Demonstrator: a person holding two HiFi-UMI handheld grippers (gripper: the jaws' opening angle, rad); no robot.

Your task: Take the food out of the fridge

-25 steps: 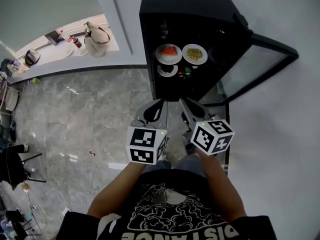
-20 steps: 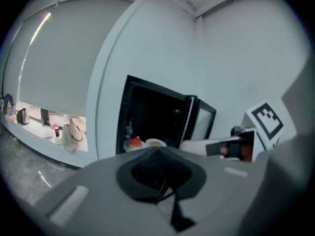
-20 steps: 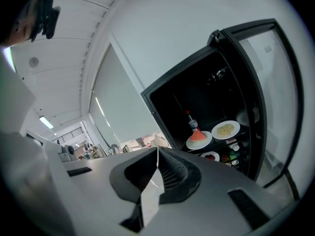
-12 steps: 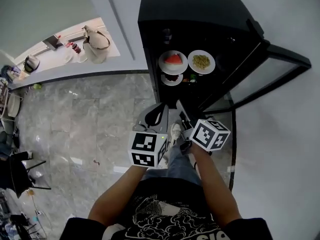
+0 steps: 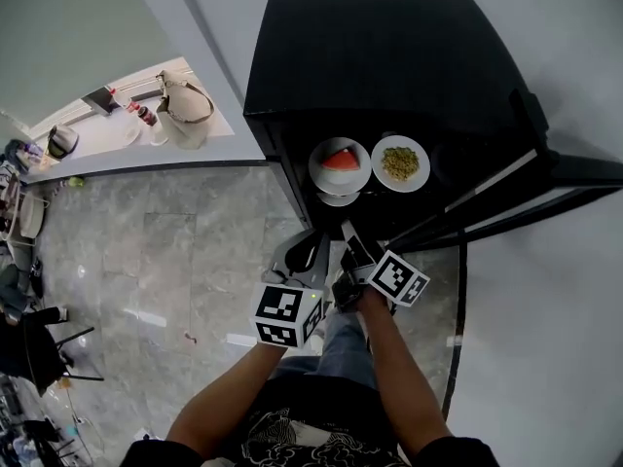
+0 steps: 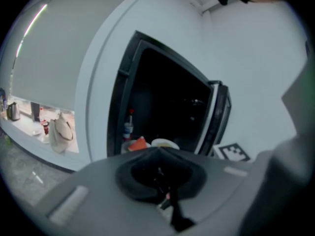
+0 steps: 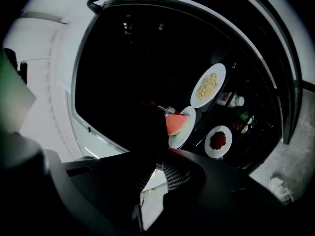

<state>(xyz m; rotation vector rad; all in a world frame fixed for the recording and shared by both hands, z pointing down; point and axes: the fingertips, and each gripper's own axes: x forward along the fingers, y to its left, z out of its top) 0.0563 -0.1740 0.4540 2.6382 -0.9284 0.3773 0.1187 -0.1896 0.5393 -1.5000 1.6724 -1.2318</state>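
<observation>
The black fridge point(image 5: 389, 56) stands open in front of me. On one shelf a white plate carries a watermelon slice point(image 5: 341, 161) point(image 7: 176, 123) point(image 6: 139, 144), and beside it sits a plate of yellow food point(image 5: 400, 162) point(image 7: 208, 85) point(image 6: 165, 143). One shelf lower is a small plate of red food point(image 7: 218, 140). My left gripper point(image 5: 313, 236) point(image 6: 158, 151) is shut and empty, just short of the fridge opening. The right gripper point(image 5: 348, 232) point(image 7: 162, 156), rolled on its side, is shut and empty too, pointing at the watermelon plate.
The fridge door point(image 5: 526, 197) swings open to the right. A bottle point(image 6: 128, 128) stands on the shelf behind the plates, and small jars point(image 7: 236, 101) sit in the door side. A counter with a beige bag point(image 5: 185, 95) lies to the left, across the marble floor point(image 5: 175, 251).
Both grippers have dropped lower and moved toward the fridge opening. The right gripper has rolled onto its side. The fridge shelves are closer in the head view.
</observation>
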